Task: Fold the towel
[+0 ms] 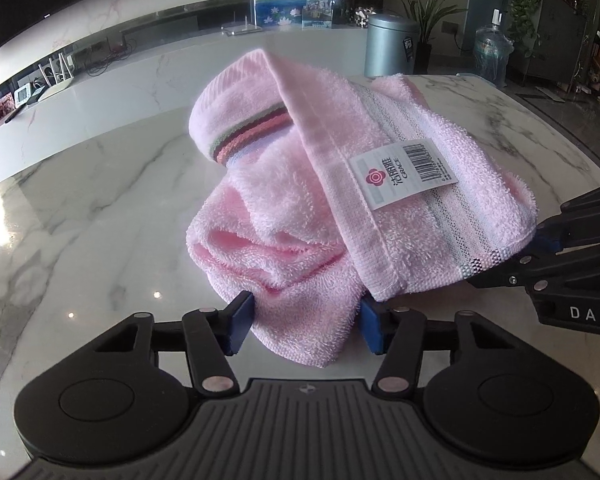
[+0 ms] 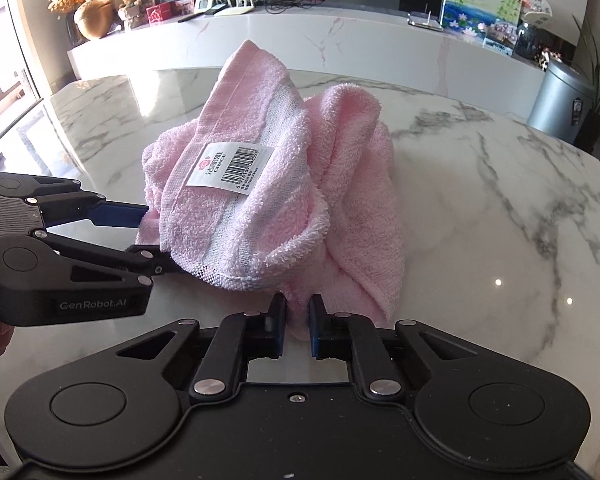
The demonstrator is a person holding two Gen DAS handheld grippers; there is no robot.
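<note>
A crumpled pink towel with a striped band and a white barcode label lies heaped on the marble table. My left gripper has a thick fold of the towel's near edge filling the gap between its blue pads. In the right wrist view the towel sits mid-table, and my right gripper is pinched on a small bunch of its near edge. The left gripper comes in from the left, one finger above and one below the hem. The right gripper reaches in from the right edge.
A long white marble counter with routers, cables and a painting runs behind the table. A grey metal bin and a potted plant stand beyond the far right corner. The table is bare marble to the right of the towel.
</note>
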